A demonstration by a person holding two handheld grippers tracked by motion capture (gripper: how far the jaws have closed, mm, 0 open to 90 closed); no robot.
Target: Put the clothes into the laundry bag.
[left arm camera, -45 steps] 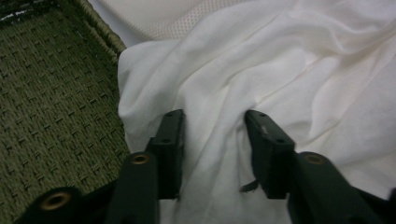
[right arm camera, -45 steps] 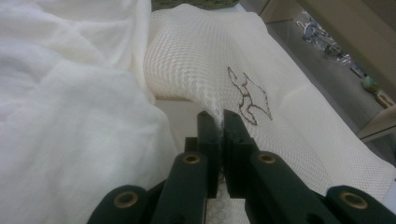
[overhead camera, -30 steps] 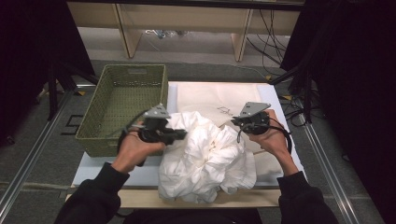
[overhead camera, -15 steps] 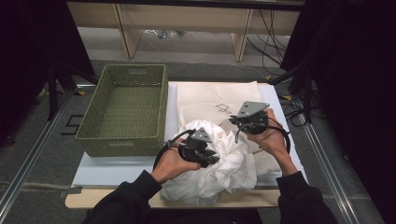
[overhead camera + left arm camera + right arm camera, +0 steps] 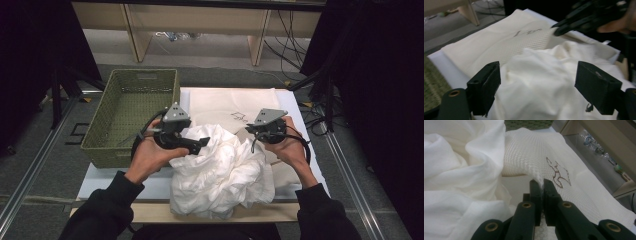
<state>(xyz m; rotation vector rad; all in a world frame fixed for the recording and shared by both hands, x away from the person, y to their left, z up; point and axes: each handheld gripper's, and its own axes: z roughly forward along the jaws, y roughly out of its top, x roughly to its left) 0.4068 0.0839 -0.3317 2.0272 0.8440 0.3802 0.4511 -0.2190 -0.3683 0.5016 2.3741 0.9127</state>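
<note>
while right tongs (image 5: 541,185) pinch mesh cloth (image 5: 541,152), left tongs (image 5: 549,87) just opened over white fabric (image 5: 536,82), nothing gripped.

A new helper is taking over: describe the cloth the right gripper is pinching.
On the table, right of the green basket, lies a flat cream mesh cloth. The right gripper pinches its fold. A brown squiggle marks it, unlike the crumpled plain white sheet beside it.

White cloth (image 5: 220,170) — thin, soft, matt fabric, heavily creased. Cream sheet (image 5: 584,182) beneath it: coarser mesh-textured weave with a brown stitched mark. Basket (image 5: 131,112) — green woven wicker, rough. Both grippers, left (image 5: 537,85) and right (image 5: 540,187): matt black plastic jaws, brass-coloured rivets. Table (image 5: 115,180): smooth white board, pale wood edge.
</note>
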